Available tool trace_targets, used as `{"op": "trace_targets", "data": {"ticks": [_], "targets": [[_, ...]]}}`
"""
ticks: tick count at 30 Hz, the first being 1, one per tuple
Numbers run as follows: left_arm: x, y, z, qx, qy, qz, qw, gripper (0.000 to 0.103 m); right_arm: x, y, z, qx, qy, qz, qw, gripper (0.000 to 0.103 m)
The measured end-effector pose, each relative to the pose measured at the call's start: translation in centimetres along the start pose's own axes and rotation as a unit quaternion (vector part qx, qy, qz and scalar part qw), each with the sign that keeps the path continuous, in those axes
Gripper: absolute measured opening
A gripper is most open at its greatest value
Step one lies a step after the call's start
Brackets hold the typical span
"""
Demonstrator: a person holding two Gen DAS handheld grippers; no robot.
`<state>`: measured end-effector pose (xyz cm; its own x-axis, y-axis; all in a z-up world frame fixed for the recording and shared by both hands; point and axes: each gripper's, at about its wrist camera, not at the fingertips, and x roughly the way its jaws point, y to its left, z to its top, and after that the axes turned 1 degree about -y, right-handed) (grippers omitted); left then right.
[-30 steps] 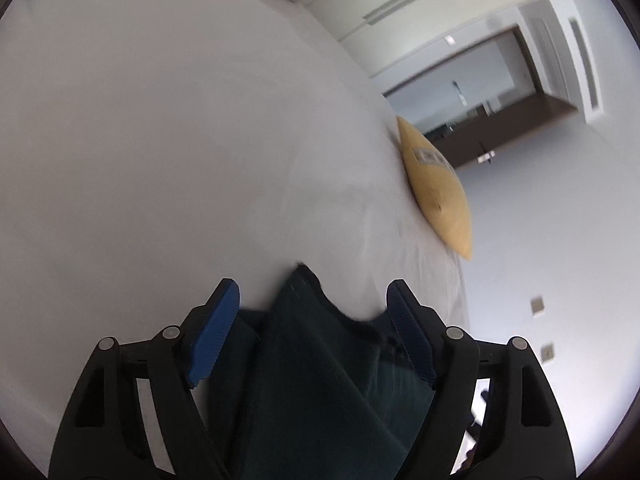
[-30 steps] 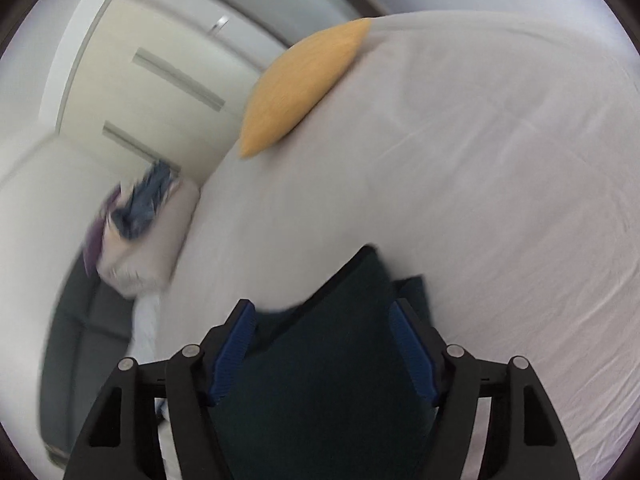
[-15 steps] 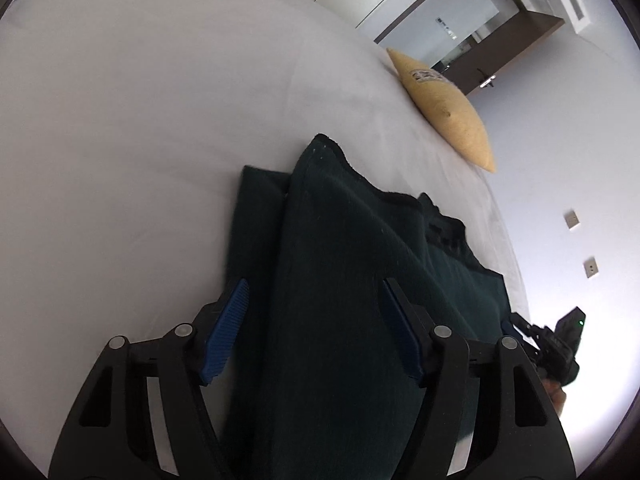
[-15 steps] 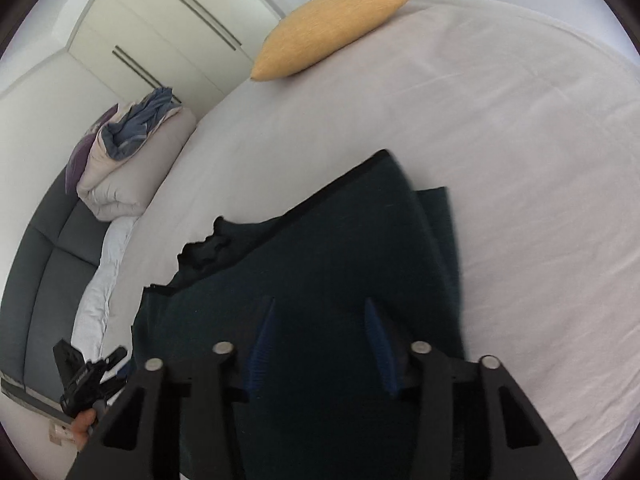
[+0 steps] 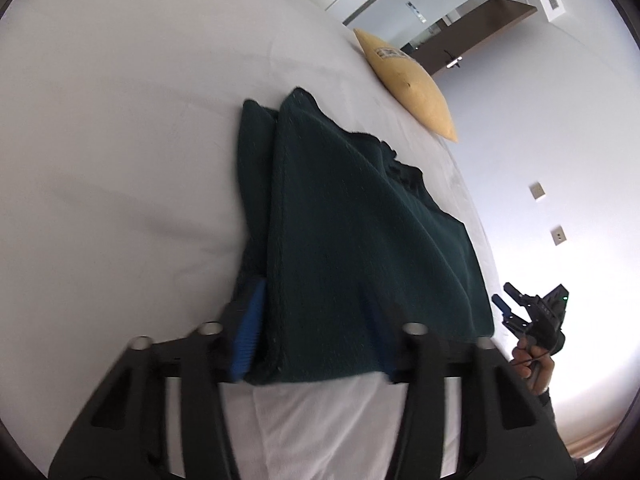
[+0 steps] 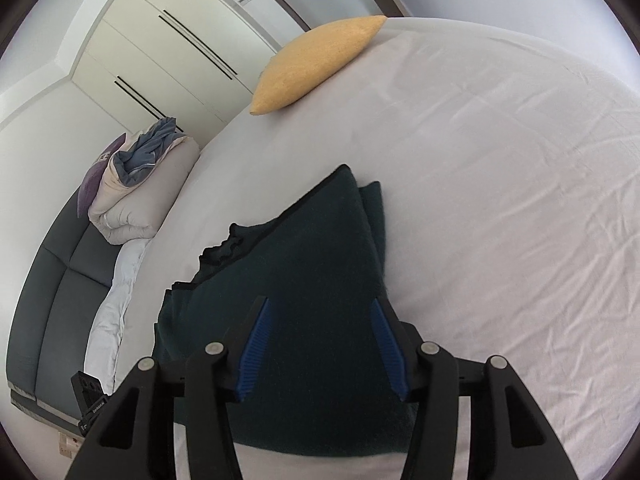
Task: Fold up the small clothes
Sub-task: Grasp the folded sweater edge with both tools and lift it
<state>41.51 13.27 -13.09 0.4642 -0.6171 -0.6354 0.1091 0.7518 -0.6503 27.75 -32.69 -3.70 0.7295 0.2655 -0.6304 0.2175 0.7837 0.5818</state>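
Observation:
A dark green knitted garment [image 5: 352,220] lies folded on the white bed sheet [image 5: 120,140]; it also shows in the right wrist view [image 6: 312,280]. My left gripper [image 5: 316,332] is open, its blue-padded fingers straddling the garment's near edge, cloth lying between them. My right gripper [image 6: 322,344] is open, its fingers spread over the garment's near part. The right gripper also shows small at the right of the left wrist view [image 5: 532,312], held by a hand.
A yellow cushion [image 5: 404,80] lies at the far side of the bed, also in the right wrist view [image 6: 316,64]. A rolled duvet with blue clothes [image 6: 140,184] rests on a dark grey sofa [image 6: 52,300]. Wardrobe doors [image 6: 168,48] stand behind.
Both grippers have pulled back toward the near edge, so more of the garment shows. The garment now lies flatter on the sheet. The right gripper's fingers stand wider apart than half a second ago.

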Motion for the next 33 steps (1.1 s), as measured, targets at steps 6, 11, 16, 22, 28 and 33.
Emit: {"op": "trace_targets", "data": {"ticks": [6, 11, 16, 22, 28, 33], "targets": [[1.1, 0.3, -0.4, -0.002, 0.022, 0.012, 0.9997, 0.019, -1.0, -1.8, -0.5, 0.022, -0.003, -0.020, 1.000, 0.055], [0.4, 1.4, -1.2, -0.021, 0.006, 0.023, 0.9995, 0.005, -0.5, -2.1, -1.0, 0.012, 0.018, -0.037, 0.999, 0.055], [-0.8, 1.1, -3.3, -0.007, -0.008, 0.045, 0.9989, 0.004, 0.3, -1.7, -1.6, -0.002, 0.032, -0.049, 0.998, 0.062], [-1.2, 3.6, -5.6, -0.060, -0.023, 0.024, 0.9977, 0.004, 0.9, -2.4, -1.9, 0.001, 0.034, -0.061, 0.998, 0.062], [-1.3, 3.1, -7.0, -0.045, -0.043, 0.045, 0.9970, 0.004, 0.7, -3.0, -1.7, 0.001, 0.027, -0.072, 0.997, 0.062], [-1.7, 3.2, -7.3, -0.050, -0.048, 0.044, 0.9966, 0.004, 0.8, -3.1, -1.9, -0.006, 0.026, -0.075, 0.997, 0.061]]}}
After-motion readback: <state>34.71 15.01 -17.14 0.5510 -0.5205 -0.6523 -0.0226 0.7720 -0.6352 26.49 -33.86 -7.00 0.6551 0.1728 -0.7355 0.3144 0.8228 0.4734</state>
